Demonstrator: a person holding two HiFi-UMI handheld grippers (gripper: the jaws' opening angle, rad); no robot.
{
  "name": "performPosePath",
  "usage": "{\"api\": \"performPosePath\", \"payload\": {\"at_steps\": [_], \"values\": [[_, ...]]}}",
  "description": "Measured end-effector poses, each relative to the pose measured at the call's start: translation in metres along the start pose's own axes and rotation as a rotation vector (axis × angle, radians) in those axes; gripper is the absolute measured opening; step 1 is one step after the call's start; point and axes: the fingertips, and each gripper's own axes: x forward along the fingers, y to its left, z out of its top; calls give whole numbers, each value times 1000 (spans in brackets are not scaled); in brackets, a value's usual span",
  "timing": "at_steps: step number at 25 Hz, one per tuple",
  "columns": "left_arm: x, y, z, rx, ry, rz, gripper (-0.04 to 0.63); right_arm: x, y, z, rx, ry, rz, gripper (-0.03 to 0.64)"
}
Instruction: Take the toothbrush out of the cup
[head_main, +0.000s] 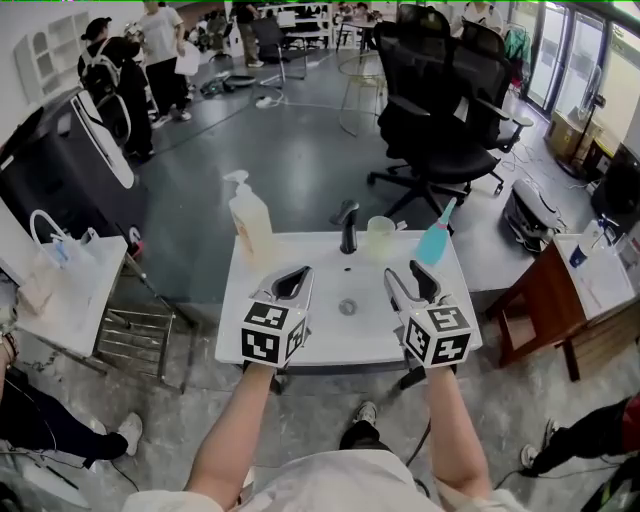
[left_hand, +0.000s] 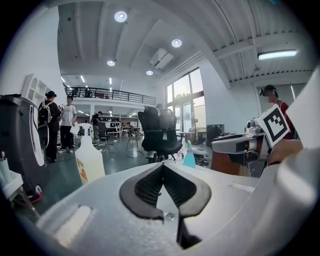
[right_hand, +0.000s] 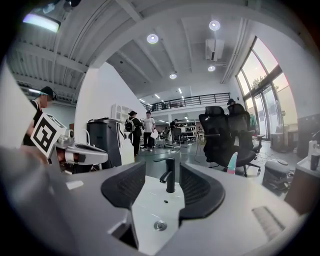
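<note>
right hand-held gripper (head_main: 408, 272) spread, empty; left hand-held gripper (head_main: 297, 275) pressed together; cup (head_main: 380, 237) beyond right, apart.

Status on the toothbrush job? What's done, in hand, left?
Done: nothing yet; the cup stands by the faucet, untouched. In hand: nothing; right gripper open and empty, left gripper shut and empty, both over the sink. Left: reach the cup, grip the toothbrush (not made out here), lift it out.
</note>
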Motion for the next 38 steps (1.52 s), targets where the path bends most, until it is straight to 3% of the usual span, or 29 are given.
{"api": "performPosePath", "payload": {"at_steps": [17,29,38], "values": [[120,9,38,-53,-1,122,5,86,-112,22,20,9,93,198],[149,13,48,-28,8,163,5,113,-139,23,29,11,144,198],[159,31,50,-14,3,131,5,127,-139,19,37,26,105,198]]}}
